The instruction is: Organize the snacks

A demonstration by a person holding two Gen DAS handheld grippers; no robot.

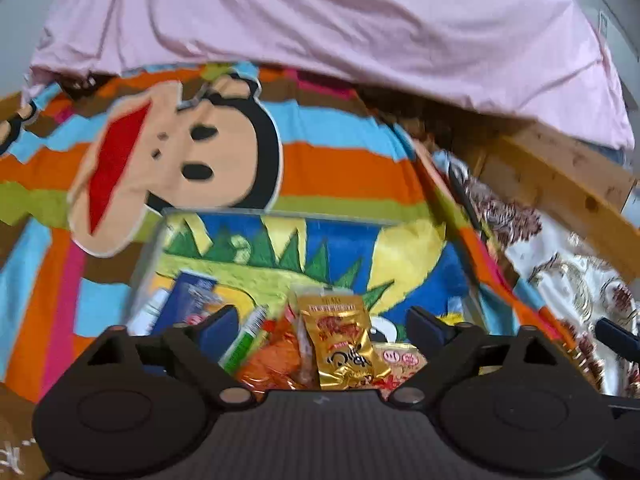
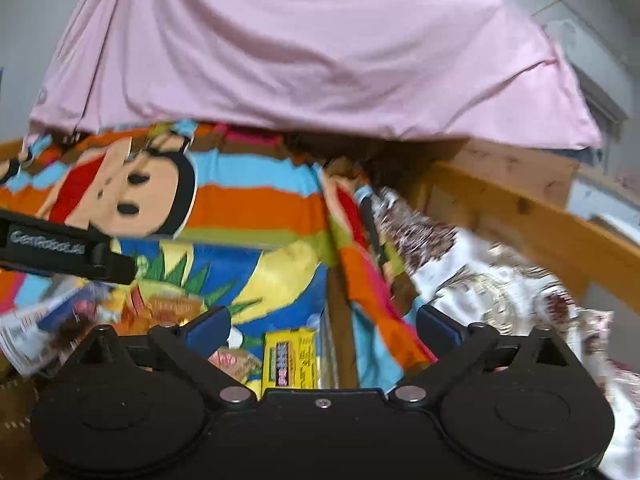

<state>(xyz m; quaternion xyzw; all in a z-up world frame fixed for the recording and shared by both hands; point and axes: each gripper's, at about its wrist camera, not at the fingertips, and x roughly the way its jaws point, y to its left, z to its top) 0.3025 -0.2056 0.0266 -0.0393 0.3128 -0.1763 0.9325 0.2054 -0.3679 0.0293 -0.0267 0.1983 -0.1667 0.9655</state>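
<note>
Both grippers, left gripper (image 1: 322, 326) and right gripper (image 2: 322, 326), spread wide and empty above clear box (image 1: 280, 213); gold packet (image 1: 344, 344), yellow packet (image 2: 290, 356) already inside, loose snacks (image 2: 60, 316) apparently left.

On my feeds, each gripper is a matte black unit: the left gripper (image 1: 322, 326) and right gripper (image 2: 324, 326) both carry dark blue finger pads (image 2: 210, 328), two round black side discs (image 2: 116, 410) and silver pivot pins (image 2: 236, 394). One small screw (image 2: 323, 402) sits centrally on the right body. The left body (image 2: 48, 242) bears pale lettering.
</note>
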